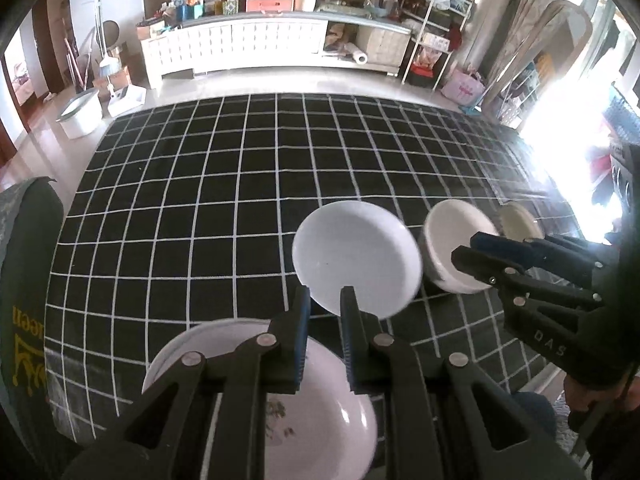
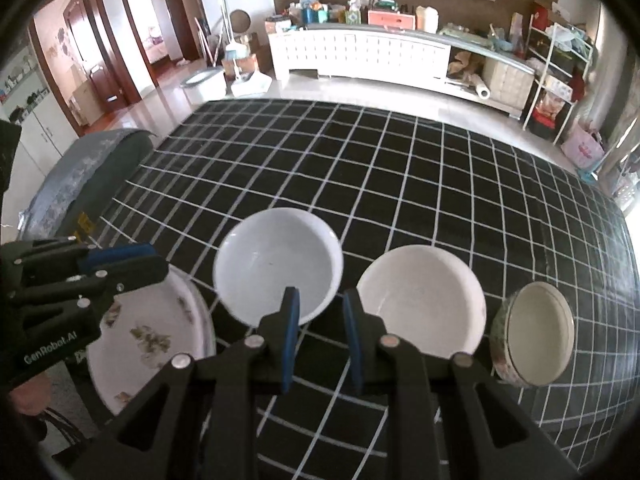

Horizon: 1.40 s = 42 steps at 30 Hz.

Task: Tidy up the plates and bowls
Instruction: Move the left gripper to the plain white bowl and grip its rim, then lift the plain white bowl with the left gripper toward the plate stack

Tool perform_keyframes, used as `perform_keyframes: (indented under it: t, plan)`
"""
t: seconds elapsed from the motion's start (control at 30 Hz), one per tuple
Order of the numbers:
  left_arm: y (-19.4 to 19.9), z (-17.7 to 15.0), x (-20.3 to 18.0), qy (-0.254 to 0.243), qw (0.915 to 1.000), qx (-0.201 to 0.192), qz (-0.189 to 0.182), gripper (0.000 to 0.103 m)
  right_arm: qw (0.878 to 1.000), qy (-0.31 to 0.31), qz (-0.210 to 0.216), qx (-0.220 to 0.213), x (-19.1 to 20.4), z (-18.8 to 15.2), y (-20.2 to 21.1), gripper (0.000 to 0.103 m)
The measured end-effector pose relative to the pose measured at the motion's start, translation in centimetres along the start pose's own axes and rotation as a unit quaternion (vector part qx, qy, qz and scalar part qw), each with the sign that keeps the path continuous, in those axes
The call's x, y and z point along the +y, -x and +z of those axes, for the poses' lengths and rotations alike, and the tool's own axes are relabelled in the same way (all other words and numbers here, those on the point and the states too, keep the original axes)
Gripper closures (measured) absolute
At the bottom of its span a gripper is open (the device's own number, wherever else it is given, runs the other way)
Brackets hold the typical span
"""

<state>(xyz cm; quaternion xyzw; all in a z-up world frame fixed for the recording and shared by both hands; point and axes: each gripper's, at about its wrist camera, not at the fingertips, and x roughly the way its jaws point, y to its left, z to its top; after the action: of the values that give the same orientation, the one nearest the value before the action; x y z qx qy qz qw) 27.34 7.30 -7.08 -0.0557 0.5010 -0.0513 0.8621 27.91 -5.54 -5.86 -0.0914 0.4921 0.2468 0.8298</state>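
Note:
Four dishes stand in a row near the front of the black checked table. A large flowered plate [image 1: 320,412] [image 2: 156,340] is at the left. A white shallow bowl [image 1: 356,258] [image 2: 278,264] is beside it, then a cream bowl [image 1: 452,248] [image 2: 420,300], then a small patterned bowl [image 1: 518,222] [image 2: 536,336]. My left gripper [image 1: 325,300] is open and empty above the flowered plate, just short of the white bowl. My right gripper [image 2: 320,304] is open and empty between the white and cream bowls.
The checked tablecloth [image 1: 240,184] [image 2: 400,180] stretches far behind the dishes. A chair back [image 1: 28,280] [image 2: 84,168] stands at the table's left edge. A white cabinet [image 1: 248,44] and shelves [image 2: 556,64] stand across the room.

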Motion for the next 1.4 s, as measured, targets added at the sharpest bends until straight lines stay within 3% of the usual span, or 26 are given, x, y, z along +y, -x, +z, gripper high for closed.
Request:
perform_keyframes:
  t: [0.13, 0.27, 0.6, 0.7, 0.83, 1.13, 1.4]
  plan:
    - [-2.4, 0.8, 1.0, 0.005, 0.9999, 0.014, -0.001, 0.09, 1.0, 0.005, 0.0, 0.011, -0.5, 0.7, -2.0, 0.074]
    - [-4.2, 1.1, 1.7, 0.009, 0.9996, 0.027, 0.0, 0.09, 1.0, 0.01, -0.001, 0.018, -1.0, 1.3, -3.5, 0.063]
    - [-7.1, 1.8, 2.3, 0.021, 0.9983, 0.054, -0.008, 0.09, 0.999, 0.017, -0.004, 0.034, -1.4, 1.9, -6.3, 0.063]
    - [-7.4, 1.7, 2.0, 0.017, 0.9981, 0.058, -0.011, 0.09, 0.999, 0.024, -0.007, 0.038, -1.1, 1.8, -6.7, 0.07]
    - [-7.8, 1.2, 1.5, 0.013, 0.9979, 0.062, -0.009, 0.09, 0.999, 0.015, -0.018, 0.049, -1.2, 1.3, -7.3, 0.092]
    - [-7.3, 0.6, 0.8, 0.019, 0.9977, 0.065, -0.013, 0.09, 0.998, -0.025, -0.02, 0.045, -1.6, 0.1, -6.1, 0.094]
    - [-4.0, -1.2, -0.8, 0.02, 0.9981, 0.052, -0.026, 0.09, 0.998, -0.049, -0.012, 0.038, -1.7, -1.5, -2.9, 0.094]
